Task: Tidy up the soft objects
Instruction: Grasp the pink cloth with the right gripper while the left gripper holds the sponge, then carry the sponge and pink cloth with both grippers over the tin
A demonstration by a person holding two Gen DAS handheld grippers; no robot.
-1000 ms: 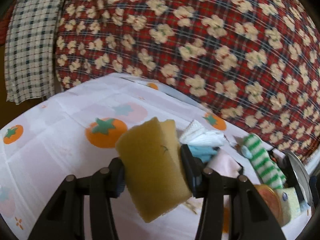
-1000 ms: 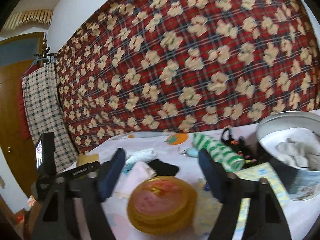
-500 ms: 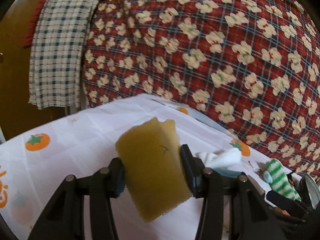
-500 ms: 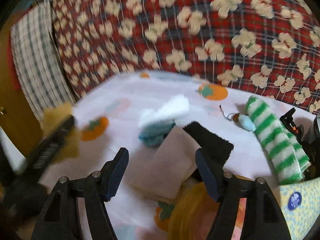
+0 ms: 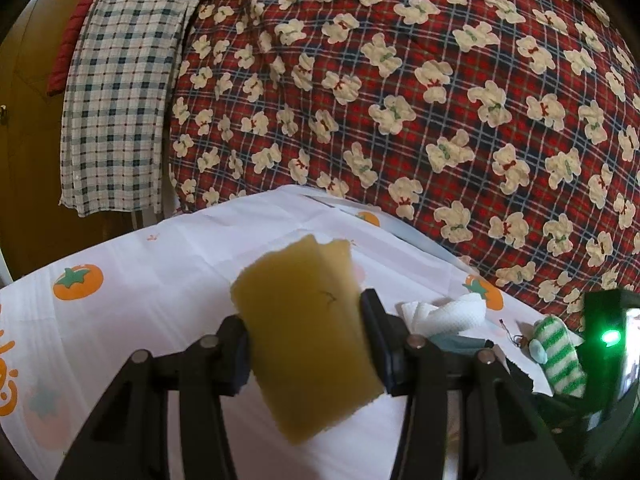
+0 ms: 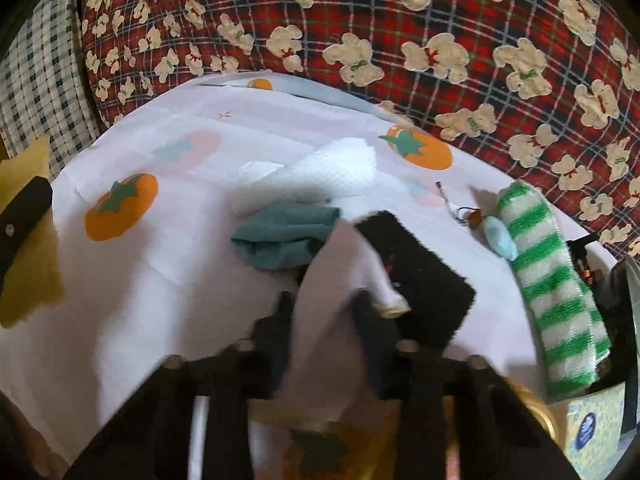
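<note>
My left gripper is shut on a yellow sponge and holds it above the white tomato-print tablecloth. My right gripper is shut on a pale pink cloth lifted at the table's middle. Behind it lie a teal cloth, a white paper towel and a black cloth. A green-and-white striped sock lies to the right. The sponge and left gripper show at the right wrist view's left edge.
A red plaid bear-print quilt rises behind the table. A checked cloth hangs at far left. A small blue keyring charm lies by the sock. A yellow tissue pack and a round yellow lid sit at lower right.
My right gripper has moved down onto the pink cloth and shut on it. My left gripper has turned left with the sponge still held.
</note>
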